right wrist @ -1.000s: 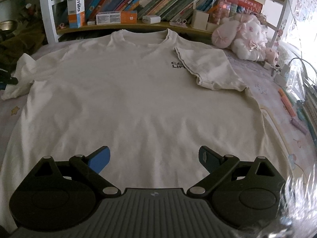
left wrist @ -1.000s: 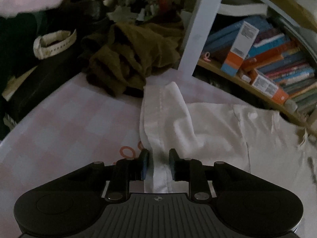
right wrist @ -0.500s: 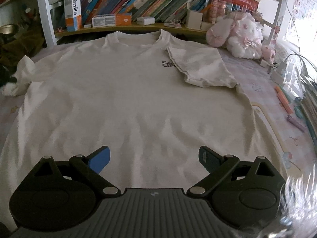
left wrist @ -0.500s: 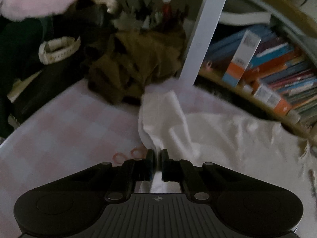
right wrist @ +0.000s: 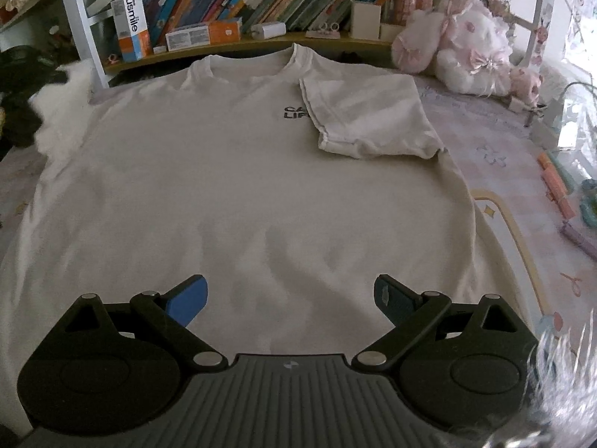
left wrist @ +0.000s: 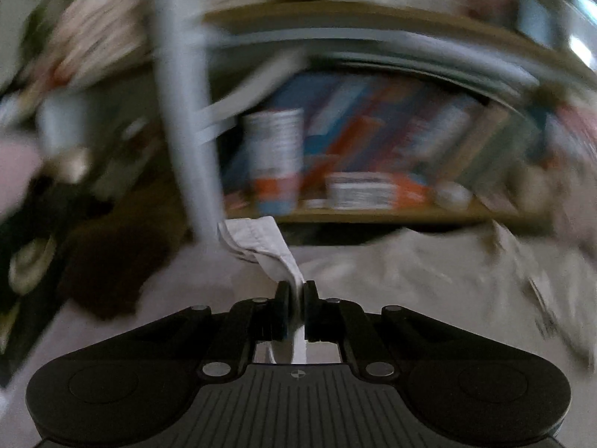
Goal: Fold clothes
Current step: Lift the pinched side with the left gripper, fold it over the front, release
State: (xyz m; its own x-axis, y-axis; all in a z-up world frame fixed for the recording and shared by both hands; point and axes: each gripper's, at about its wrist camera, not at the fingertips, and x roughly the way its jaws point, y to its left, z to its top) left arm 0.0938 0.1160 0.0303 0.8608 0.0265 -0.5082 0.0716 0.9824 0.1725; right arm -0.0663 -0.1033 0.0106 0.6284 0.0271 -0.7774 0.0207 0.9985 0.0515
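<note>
A white T-shirt (right wrist: 231, 186) lies face up on the bed, collar toward the bookshelf. Its right sleeve (right wrist: 365, 119) is folded in over the chest, beside black lettering. My left gripper (left wrist: 296, 291) is shut on the hem of the left sleeve (left wrist: 261, 246) and holds it lifted off the bed; this view is motion-blurred. The lifted sleeve shows blurred at the left edge of the right wrist view (right wrist: 63, 108). My right gripper (right wrist: 291, 298) is open and empty, hovering over the shirt's lower part.
A bookshelf (right wrist: 261, 41) with books and boxes runs along the far side, with a white post (left wrist: 186, 149). A pink plush toy (right wrist: 459, 52) sits at the right. Brown clothes (left wrist: 112, 261) lie at the left. Pens (right wrist: 556, 183) lie at the bed's right edge.
My left gripper closed on the left sleeve hem, lifted it and is swinging fast to the right, toward the shirt's body. My right gripper stayed open, drifting slightly.
</note>
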